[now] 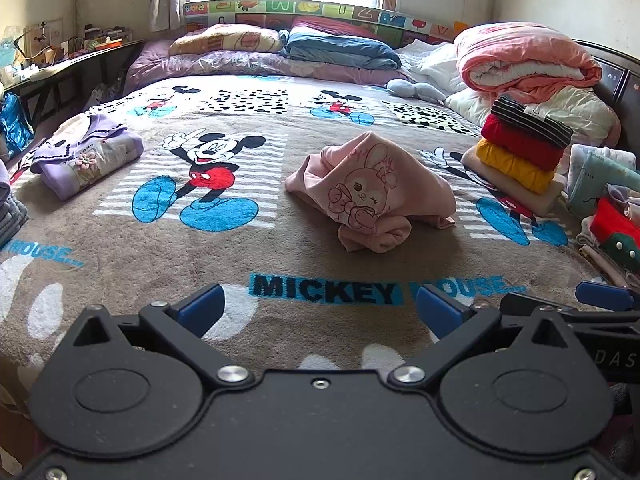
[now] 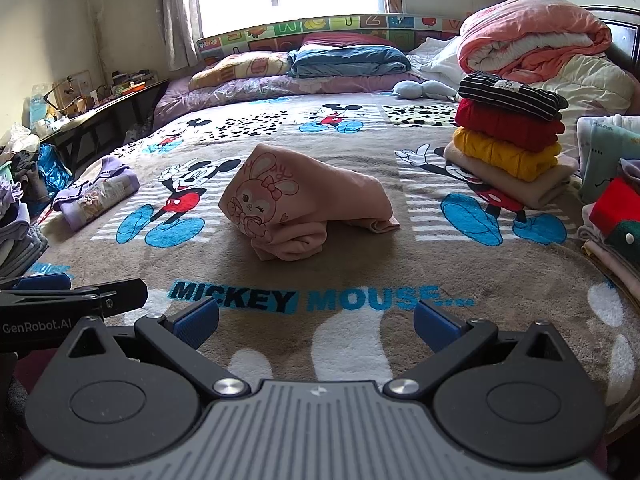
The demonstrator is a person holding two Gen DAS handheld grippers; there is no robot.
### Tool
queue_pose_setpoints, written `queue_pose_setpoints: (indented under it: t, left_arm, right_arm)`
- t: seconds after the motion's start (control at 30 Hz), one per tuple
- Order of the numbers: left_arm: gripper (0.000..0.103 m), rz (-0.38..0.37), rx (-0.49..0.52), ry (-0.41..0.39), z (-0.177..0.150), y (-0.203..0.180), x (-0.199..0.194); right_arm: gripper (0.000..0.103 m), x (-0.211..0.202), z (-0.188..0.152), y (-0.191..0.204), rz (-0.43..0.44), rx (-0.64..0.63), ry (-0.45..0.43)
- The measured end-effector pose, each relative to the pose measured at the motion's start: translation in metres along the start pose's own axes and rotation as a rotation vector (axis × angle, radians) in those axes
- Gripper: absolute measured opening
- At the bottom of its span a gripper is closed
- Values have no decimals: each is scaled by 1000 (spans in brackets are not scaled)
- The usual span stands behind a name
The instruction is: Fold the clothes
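L wrist view: left gripper (image 1: 320, 312) low over the bed blanket (image 1: 120, 264), blue pads wide apart, nothing between them. Pink garment (image 1: 370, 188), bunny print up, sits crumpled in a loose heap straight ahead of the fingers and a bit toward the R fingertip; well apart from both pads, no contact. Its long axis runs roughly across the finger line, L-far to R-near, w/ a rolled lump at the near end pointing back at the gripper. Folded stack (image 1: 520, 152) (striped/red/yellow/beige) lies far ahead-right of the fingers; purple folded item (image 1: 86, 156) far ahead-left. Tip of the other gripper shows at the R edge.

R wrist view: right gripper (image 2: 316, 324) also low over the blanket, pads spread wide, empty. Same pink garment (image 2: 304, 216) here lies ahead and slightly toward the L fingertip, so it sits between the two grippers' lines of reach. Rolled lump faces the fingers; a flatter tail (image 2: 380, 222) trails off ahead-right. Left gripper body is just beside, on the L.

Judgement: garment not yet folded, needs spreading first. Both grippers approx. equally distant; the garment lies nearer centre in the R view, so R looks marginally better lined up for the near lump, L for the far-left edge. Approach = straight fwd for both, then pull apart along the long axis.
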State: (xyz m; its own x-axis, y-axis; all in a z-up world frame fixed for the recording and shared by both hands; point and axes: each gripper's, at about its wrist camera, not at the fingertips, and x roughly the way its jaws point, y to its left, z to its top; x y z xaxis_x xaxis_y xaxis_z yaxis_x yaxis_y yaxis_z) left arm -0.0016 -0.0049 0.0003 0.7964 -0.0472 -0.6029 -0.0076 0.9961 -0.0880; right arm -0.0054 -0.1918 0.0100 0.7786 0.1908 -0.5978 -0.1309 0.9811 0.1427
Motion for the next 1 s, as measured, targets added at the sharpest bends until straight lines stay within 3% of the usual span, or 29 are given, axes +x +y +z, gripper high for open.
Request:
queue_pose_setpoints:
  t: [0.5,0.77,0.93,1.0]
  left_arm:
    - [103,7,11,-1,5,0,1]
    - [103,-101,-23,-54,30,8,6]
    - [103,-106,83,-99,53,0,25]
    - [103,-122,129,-63,63,-1,38]
  right_arm:
    - [103,2,5,2,18,-10,2]
    - [103,7,20,-12,101,34,-16]
    - [103,19,40,-31,141,75,-47]
    - [103,29,49,-40,156,84,-54]
